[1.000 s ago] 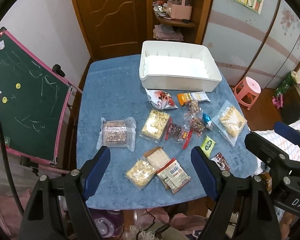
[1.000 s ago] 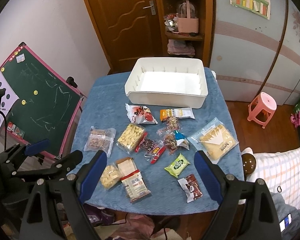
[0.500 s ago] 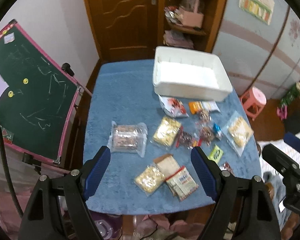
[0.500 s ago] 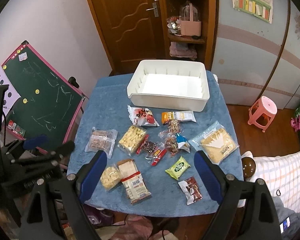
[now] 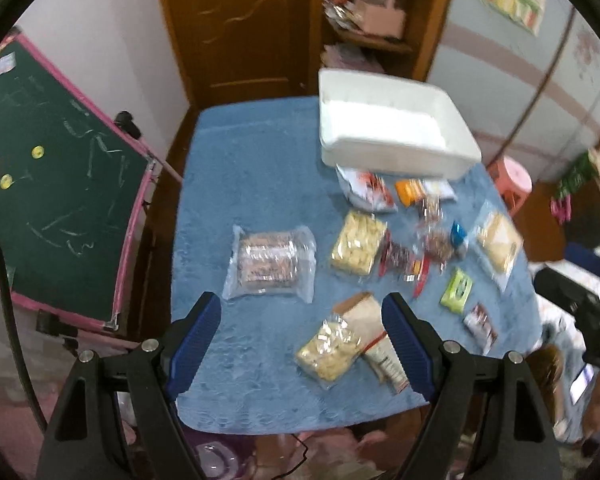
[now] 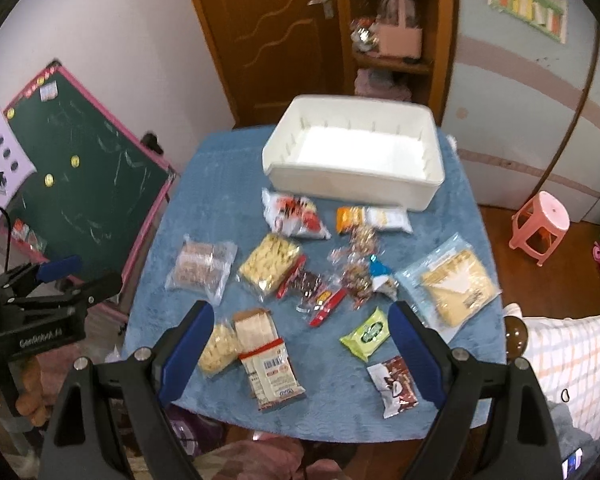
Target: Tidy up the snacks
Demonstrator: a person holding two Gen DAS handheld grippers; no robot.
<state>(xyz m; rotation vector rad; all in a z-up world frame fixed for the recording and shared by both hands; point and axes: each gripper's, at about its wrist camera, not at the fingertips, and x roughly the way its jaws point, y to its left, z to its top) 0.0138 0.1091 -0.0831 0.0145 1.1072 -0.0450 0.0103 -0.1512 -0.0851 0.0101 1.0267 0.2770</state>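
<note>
Where left view blurs — bin (image 6: 352,168) ribs sharp.

The print on the small green snack packet (image 6: 367,334) is blurred beyond reading; the red-and-white labelled pouch (image 5: 386,362) is partly hidden behind a blue finger pad (image 5: 406,346).

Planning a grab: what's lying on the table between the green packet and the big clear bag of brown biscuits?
In the right wrist view, between the green packet and the brown biscuit bag: a yellow cracker pack and red-wrapped sweets.
</note>
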